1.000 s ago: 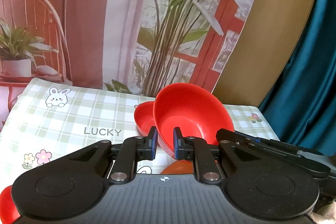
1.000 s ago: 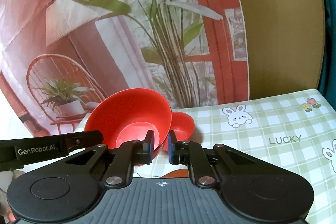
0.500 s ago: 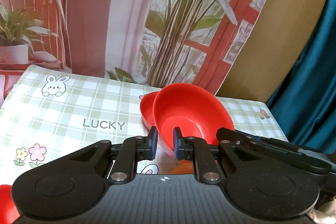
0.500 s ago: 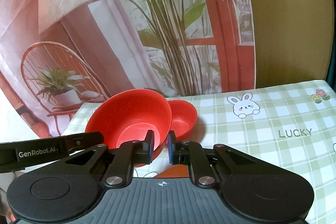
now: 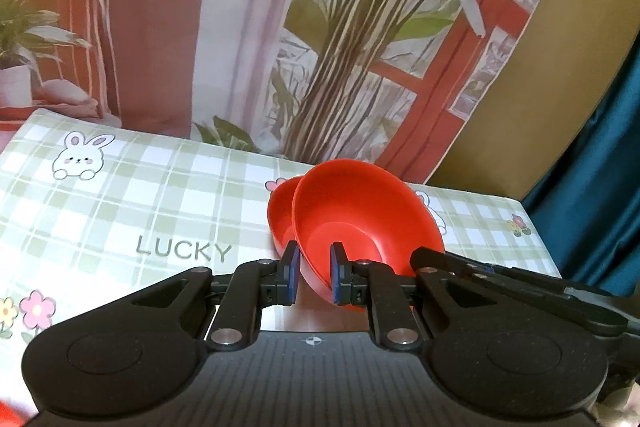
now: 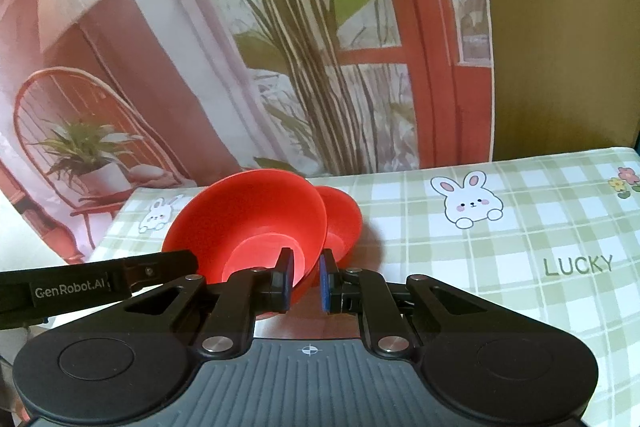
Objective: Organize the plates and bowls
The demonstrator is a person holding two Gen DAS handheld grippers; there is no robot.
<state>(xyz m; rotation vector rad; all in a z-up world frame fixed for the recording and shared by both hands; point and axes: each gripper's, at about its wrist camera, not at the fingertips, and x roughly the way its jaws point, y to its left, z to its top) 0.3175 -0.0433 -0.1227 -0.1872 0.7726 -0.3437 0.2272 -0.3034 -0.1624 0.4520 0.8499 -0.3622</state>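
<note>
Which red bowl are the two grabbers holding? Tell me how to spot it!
Find the green checked tablecloth with bunnies and the word LUCKY. Just above it, the left gripper and the right gripper each pinch the rim of the big red bowl in their jaws, from opposite sides. It is the wider bowl in front, tilted; the small red bowl peeks out behind it.

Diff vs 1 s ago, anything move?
Both wrist cameras pitched down and forward: more tablecloth in view, the small bowl looks closer. No new grasp or release. Left gripper and right gripper still pinch the big red bowl's rim.
</note>
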